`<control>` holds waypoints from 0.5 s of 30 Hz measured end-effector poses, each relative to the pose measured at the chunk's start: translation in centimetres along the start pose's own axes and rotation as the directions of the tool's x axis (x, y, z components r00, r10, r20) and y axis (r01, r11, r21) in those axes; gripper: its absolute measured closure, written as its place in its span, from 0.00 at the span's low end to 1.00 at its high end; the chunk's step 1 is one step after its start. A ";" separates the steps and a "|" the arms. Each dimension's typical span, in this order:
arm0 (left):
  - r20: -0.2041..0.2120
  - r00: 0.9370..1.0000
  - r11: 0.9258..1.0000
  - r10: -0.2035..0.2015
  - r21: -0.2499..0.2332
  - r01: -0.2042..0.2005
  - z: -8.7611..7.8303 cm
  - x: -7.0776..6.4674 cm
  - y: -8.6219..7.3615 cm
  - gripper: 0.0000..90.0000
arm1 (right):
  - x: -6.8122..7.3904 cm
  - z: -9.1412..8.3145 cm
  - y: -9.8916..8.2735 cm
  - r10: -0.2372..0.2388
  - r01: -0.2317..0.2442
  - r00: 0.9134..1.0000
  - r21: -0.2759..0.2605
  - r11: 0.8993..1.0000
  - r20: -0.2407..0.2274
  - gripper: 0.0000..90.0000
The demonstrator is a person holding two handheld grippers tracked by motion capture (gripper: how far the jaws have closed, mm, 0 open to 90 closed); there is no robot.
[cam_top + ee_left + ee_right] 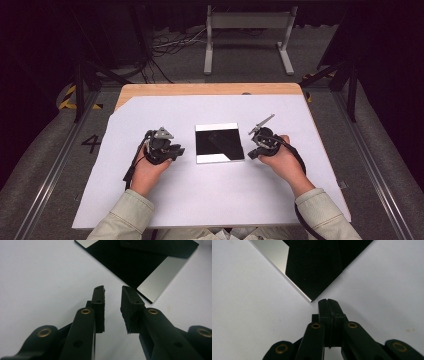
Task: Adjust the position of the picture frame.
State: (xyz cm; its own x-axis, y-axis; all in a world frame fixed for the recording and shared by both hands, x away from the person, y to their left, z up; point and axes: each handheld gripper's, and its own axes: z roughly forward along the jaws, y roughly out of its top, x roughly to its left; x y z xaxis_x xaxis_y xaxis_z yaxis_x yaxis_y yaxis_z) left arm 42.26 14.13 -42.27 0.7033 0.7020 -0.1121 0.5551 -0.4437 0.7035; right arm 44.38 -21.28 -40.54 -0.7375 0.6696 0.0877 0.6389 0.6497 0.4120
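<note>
A square mirror [219,143] is lying flat mid-surface on white paper [210,200]. The left gripper [113,293] is resting just beside it, jaws released and empty. The right gripper [328,302] is sitting clenched, empty, near a corner.

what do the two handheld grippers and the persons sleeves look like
Both the left gripper and the right gripper are black, each with two flat-sided jaws carrying brass-coloured rivets. A grey three-cornered plate sits on top of the left one, and a black cable trails from the right one along the forearm. The sleeves are pale beige-green.
</note>
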 end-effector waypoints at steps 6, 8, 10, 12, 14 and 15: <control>0.001 1.000 1.000 -0.006 0.001 0.006 -0.1 0.1 0.0 0.81 | 0.0 1.2 -0.2 0.010 -0.010 0.999 -0.004 1.000 -0.037 1.00; 0.001 1.000 1.000 -0.005 0.004 0.005 0.0 0.1 0.0 0.81 | 0.1 1.2 -0.1 0.007 -0.007 0.999 -0.005 1.000 -0.038 1.00; -0.003 1.000 1.000 -0.005 0.003 0.005 0.0 0.0 0.0 0.81 | 0.2 1.2 0.1 0.000 0.000 1.000 0.002 1.000 -0.030 1.00; -0.003 1.000 1.000 -0.006 0.003 0.006 0.0 0.0 0.0 0.81 | 0.3 1.2 0.2 -0.005 0.006 1.000 0.007 1.000 -0.025 1.00; -0.002 1.000 1.000 -0.009 0.005 0.009 0.0 0.1 0.0 0.81 | 0.4 1.3 0.2 -0.010 0.010 0.999 0.005 1.000 -0.034 1.00; -0.002 1.000 1.000 -0.010 0.005 0.010 0.0 0.1 -0.1 0.81 | 0.5 1.4 0.2 -0.008 0.008 0.999 0.000 1.000 -0.048 1.00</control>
State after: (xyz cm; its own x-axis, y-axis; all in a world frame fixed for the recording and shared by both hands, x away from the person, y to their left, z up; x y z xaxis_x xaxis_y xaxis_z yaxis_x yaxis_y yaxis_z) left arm 42.29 14.21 -42.32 0.6968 0.7076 -0.1174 0.5642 -0.4395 0.6990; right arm 44.48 -20.29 -41.66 -0.7523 0.6462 0.1280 0.6329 0.6552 0.4125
